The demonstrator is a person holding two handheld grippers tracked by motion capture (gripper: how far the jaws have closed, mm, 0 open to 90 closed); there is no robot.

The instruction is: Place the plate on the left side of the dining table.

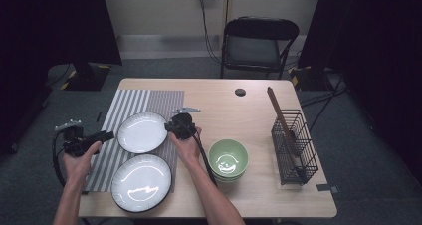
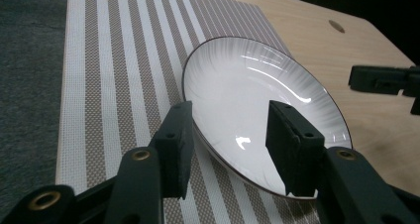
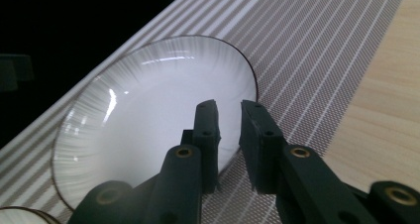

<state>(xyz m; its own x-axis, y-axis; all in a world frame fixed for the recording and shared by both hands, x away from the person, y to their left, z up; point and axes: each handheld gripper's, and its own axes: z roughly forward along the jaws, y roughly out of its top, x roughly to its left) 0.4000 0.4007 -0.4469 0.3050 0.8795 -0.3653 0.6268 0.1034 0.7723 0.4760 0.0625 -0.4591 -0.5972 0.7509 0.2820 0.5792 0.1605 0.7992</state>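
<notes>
Two white plates lie on a striped placemat (image 1: 127, 105). At the right rim of the farther plate (image 1: 142, 132) my right gripper (image 1: 169, 127) sits with its jaws nearly together; in the right gripper view this gripper (image 3: 228, 105) has the plate's (image 3: 148, 115) rim pinched between them. My left gripper (image 1: 110, 134) is at the same plate's left rim. In the left gripper view it (image 2: 229, 115) stands wide open, its jaws on either side of the plate's (image 2: 257, 95) near rim without touching it. The nearer plate (image 1: 141, 181) lies untouched.
A green bowl (image 1: 228, 159) stands right of the plates. A black wire basket (image 1: 293, 148) holding a long brown stick is near the table's right edge. Bare wood lies between the mat and the basket. A folding chair (image 1: 259, 41) stands behind the table.
</notes>
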